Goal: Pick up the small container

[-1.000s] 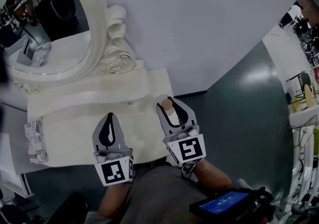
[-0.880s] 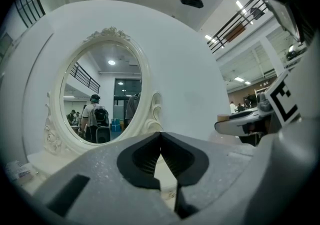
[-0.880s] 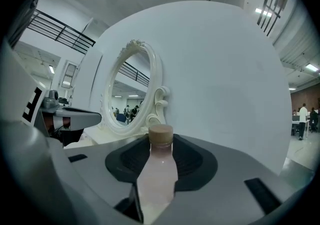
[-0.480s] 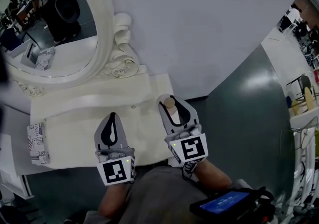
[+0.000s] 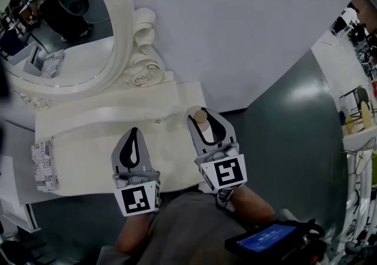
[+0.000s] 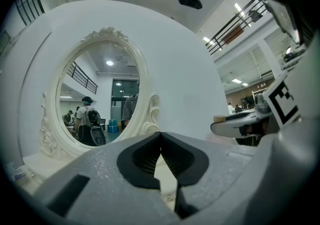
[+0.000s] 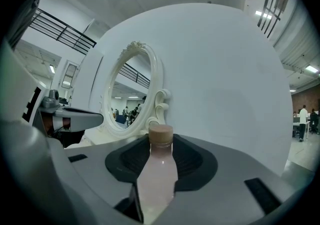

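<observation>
The small container (image 5: 201, 118) is a pale pink bottle with a tan cap. It stands upright between the jaws of my right gripper (image 5: 200, 112), which is shut on its body over the right end of the white dressing table (image 5: 88, 158). In the right gripper view the bottle (image 7: 159, 169) fills the gap between the jaws and its base is hidden. My left gripper (image 5: 134, 132) hovers over the table's middle front, shut and empty. The left gripper view shows its tips (image 6: 160, 136) meeting, with the right gripper (image 6: 240, 126) off to the right.
An ornate white oval mirror (image 5: 65, 34) stands at the back left of the table against a white wall. A patterned box (image 5: 44, 166) lies at the table's left end. Dark green floor (image 5: 294, 140) lies to the right. A device with a blue screen (image 5: 265, 240) is at the bottom.
Both grippers stay nearly where they were, and the right one keeps its hold on the bottle. The head view has shifted slightly.
</observation>
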Available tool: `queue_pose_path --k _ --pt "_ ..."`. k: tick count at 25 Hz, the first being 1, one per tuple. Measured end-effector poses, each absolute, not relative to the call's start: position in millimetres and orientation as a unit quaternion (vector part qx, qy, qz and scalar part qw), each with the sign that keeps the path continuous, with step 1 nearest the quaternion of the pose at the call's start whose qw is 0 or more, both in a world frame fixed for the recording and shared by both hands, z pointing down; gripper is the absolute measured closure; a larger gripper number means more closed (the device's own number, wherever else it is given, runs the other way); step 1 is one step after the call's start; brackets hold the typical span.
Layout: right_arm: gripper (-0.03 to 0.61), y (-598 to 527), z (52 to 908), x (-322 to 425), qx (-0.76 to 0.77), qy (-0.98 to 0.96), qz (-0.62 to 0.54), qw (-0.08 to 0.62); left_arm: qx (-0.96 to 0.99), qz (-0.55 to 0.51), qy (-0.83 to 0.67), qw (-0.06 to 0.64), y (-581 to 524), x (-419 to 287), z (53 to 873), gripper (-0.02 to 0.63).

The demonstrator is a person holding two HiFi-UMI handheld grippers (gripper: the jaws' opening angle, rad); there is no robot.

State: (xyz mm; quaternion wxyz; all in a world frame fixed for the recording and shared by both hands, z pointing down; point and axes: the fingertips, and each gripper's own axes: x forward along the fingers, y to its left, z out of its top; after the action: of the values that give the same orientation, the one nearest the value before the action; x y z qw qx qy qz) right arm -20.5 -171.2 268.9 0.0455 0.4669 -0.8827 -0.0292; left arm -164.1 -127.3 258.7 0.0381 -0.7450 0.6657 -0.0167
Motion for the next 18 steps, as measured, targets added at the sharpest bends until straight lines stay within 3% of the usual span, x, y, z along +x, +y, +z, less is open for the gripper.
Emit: queue_pose_path --k 18 --pt "0.434 -163.5 265.2 -21.2 0.467 -0.883 -0.029 0.043 -0.749 -0.013 0.662 0.035 -120.3 -160.4 258.9 0.6"
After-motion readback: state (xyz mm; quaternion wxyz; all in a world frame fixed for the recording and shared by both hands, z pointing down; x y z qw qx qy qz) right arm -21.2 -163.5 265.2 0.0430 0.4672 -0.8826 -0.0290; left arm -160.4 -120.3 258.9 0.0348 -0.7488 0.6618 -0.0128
